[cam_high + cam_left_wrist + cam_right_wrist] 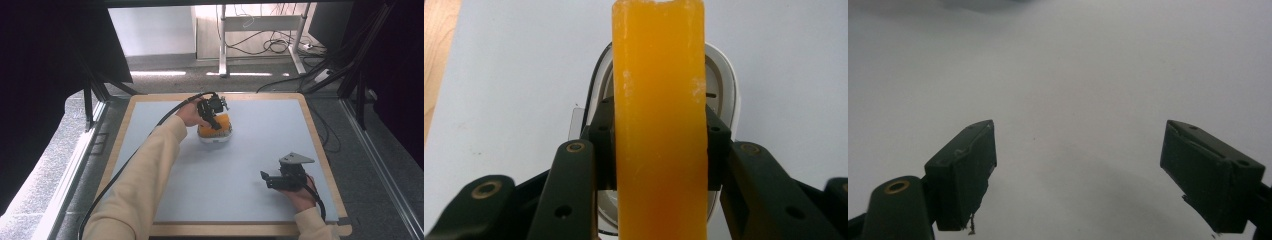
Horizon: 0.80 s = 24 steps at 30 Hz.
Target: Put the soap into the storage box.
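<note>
Closest to the lens of my left gripper view stood the two black jaws of my left gripper (659, 145), and between them rose a thick, translucent orange slab with a rough, chipped top edge (659, 120), pinched flat on both of its broad sides by the pads. I held it upright, and behind it lay a white, rounded plastic base with a dark inner rim (724, 85), resting on the pale blue-grey mat (499, 75); whether the slab's lower end touched that base I could not tell, since my jaws covered it. In the high view the same gripper (211, 111) sat toward the far middle of the mat (250, 150), my cream-coloured sleeve (145, 175) running up to it from the lower left, with the orange slab (216, 125) and the white base (216, 137) directly under it. My right gripper (267, 179) rested near the right front corner of the mat, well apart from the orange slab, its grey three-cornered plate (295, 159) on top. In the right gripper view its jaws (1078, 170) stood wide apart with nothing between them, the bare mat (1073, 75) beneath. A light wooden border (210, 229) framed the mat on the table.
</note>
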Available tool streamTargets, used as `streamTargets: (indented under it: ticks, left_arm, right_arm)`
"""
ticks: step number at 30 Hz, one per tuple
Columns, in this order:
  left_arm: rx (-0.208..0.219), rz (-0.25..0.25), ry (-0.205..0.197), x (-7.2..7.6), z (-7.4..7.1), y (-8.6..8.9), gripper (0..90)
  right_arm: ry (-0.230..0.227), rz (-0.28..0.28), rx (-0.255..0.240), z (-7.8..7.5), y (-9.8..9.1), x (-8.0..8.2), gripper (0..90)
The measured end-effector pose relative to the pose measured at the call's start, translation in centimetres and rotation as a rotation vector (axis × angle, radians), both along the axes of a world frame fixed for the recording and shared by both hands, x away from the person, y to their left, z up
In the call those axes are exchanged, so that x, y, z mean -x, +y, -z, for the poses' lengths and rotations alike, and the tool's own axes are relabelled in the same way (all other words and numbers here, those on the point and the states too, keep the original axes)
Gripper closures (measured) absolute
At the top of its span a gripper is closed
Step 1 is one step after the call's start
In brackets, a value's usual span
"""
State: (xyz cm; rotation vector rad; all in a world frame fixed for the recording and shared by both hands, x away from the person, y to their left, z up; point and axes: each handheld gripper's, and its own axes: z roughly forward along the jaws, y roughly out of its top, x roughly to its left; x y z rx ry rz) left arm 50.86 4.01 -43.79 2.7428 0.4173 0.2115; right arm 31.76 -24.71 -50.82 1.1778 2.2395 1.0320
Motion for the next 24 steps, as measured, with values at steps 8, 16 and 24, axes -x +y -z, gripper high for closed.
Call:
streamTargets:
  ticks: [8,16,24]
  left_arm:
    - [-0.010,0.015,-0.014,-0.1,0.8,-0.3,61.9]
    - [0.007,-0.003,-0.075,-0.1,0.4,-0.2,58.6]
    - [0.052,-0.041,-0.159,0.0,-0.9,0.5,42.6]
  right_arm:
    - [-0.005,-0.002,0.004,0.0,0.1,0.1,15.6]
    - [-0.006,-0.003,0.005,0.0,0.1,0.1,15.6]
    - [-0.006,-0.003,0.004,0.0,0.1,0.1,15.6]
